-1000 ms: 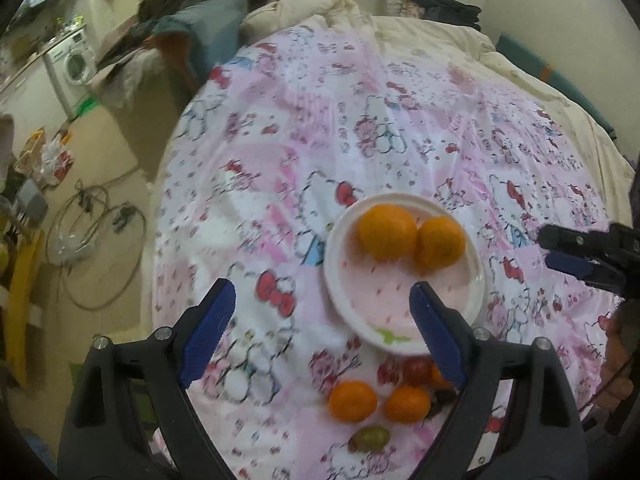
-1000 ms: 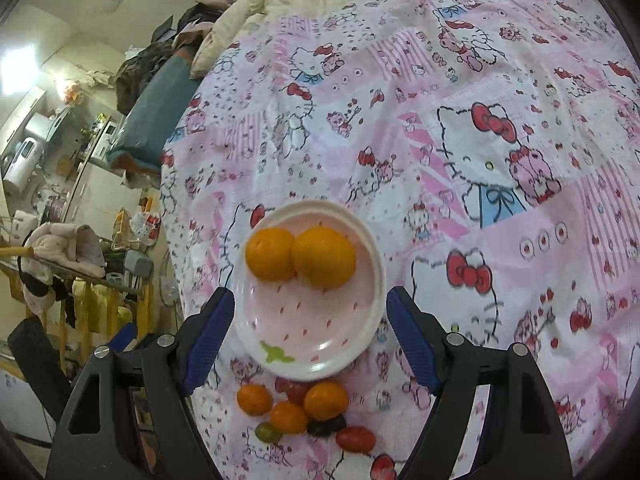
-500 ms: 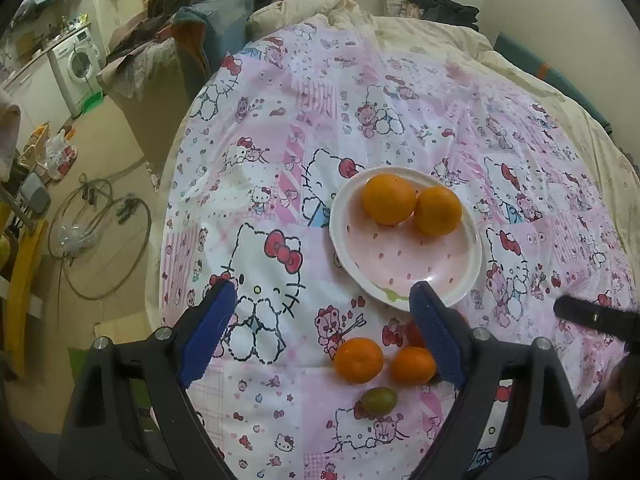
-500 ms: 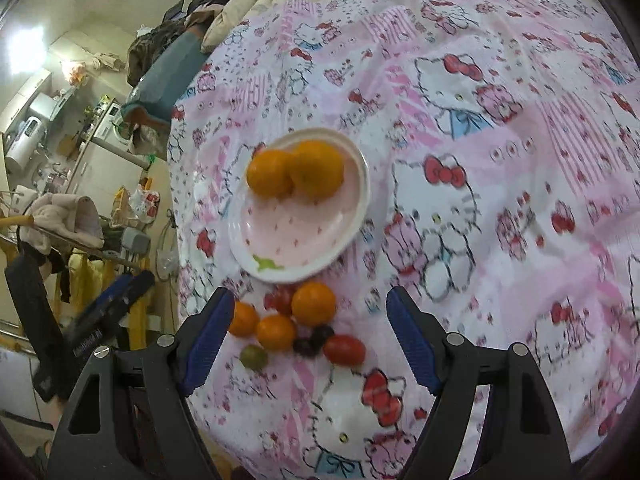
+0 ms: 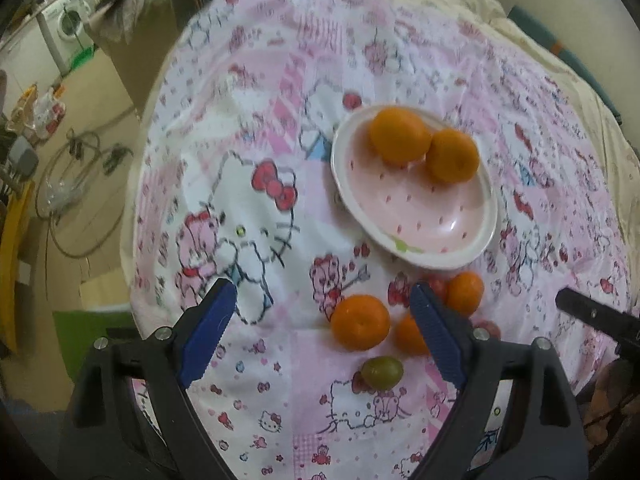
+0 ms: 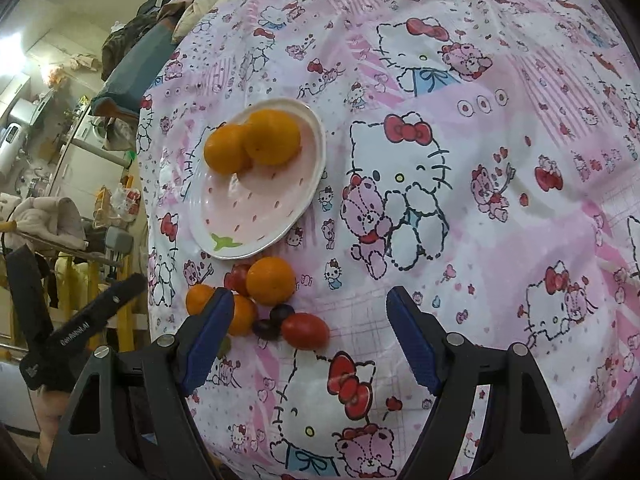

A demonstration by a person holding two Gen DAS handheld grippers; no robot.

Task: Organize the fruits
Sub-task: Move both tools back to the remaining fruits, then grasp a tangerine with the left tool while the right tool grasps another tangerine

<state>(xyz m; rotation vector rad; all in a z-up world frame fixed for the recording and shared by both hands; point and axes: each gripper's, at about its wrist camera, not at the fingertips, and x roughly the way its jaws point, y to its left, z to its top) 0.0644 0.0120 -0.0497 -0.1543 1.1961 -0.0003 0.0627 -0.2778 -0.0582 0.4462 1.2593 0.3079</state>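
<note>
We log 1 bed under a pink cartoon-cat quilt (image 6: 460, 208), carrying 1 pink strawberry-print plate (image 6: 256, 220) that holds 2 oranges (image 6: 272, 136), touching each other at its far side. Just beside the plate's near rim lies a loose cluster on the quilt: 3 small oranges, of which we mark the largest (image 6: 271, 280) by the rim; 1 red tomato (image 6: 305, 330) at the near edge; 2 dark grapes (image 6: 267, 328) between tomato and oranges; 1 further red fruit (image 6: 238, 278) pressed against the rim-side orange; and 1 green grape (image 5: 382, 372), mostly hidden behind a finger in the right wrist view. We note the left gripper (image 5: 324, 336) with its blue fingers (image 5: 206, 336) spread wide and gripping nothing, 1 small orange (image 5: 360, 322) showing between them on the quilt below. The right gripper (image 6: 310, 338) likewise has its fingers apart and empty, with the tomato showing between them. The floor (image 5: 80, 152) beside the bed shows coiled cable.
</note>
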